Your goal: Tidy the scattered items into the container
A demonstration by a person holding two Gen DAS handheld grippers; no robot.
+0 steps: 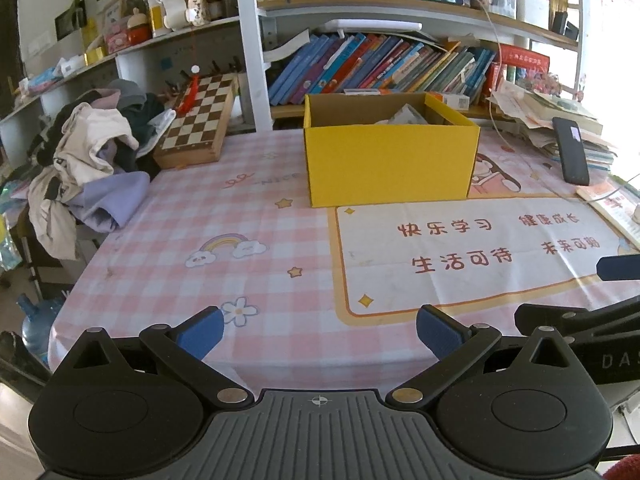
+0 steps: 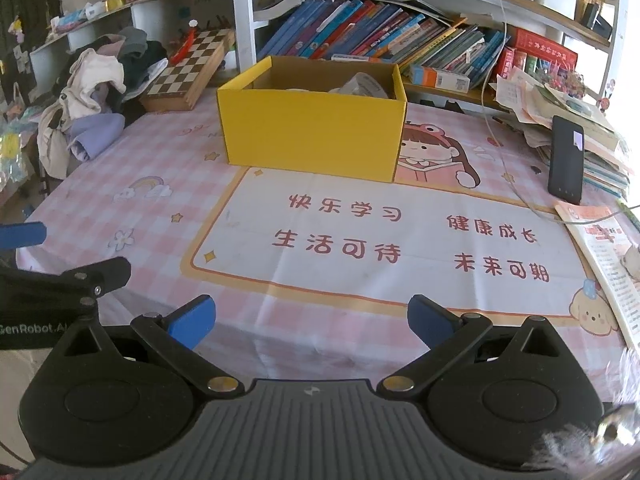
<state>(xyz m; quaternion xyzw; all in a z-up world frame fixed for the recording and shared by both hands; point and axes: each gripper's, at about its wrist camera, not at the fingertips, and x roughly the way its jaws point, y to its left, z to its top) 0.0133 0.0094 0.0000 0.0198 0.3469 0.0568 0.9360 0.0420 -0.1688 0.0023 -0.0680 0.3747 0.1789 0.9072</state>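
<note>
Tools first: you hold two, and both stand wide apart in the fingers with nothing between them. Your left tool (image 1: 320, 334) hovers low over the near edge of the desk (image 1: 280, 240); your right tool (image 2: 311, 322) sits just beside it, and each wrist view catches a blue fingertip of the other at its side edge.

One container is in play — the yellow box (image 2: 312, 136), open-topped, standing upright on the pink checked cloth toward the far side of the desk, well apart from both tools. From these low angles you see only its brown inner walls and the tops of a few pale, crumpled-looking things inside (image 2: 360, 84); how many there are, and what they are, you cannot tell.

On the bare cloth between your tools and the box no loose item shows. Around the edges you can count one chessboard case (image 1: 198, 120) leaning at the far left, one heap of clothes (image 1: 96, 152) beside it, and one dark phone (image 2: 566, 160) propped against a stack of papers and books (image 2: 576, 120) on the right. A booklet (image 2: 600, 256) at the right edge is cut off by the frame — a small pale object lying on it is too blurred to name.
</note>
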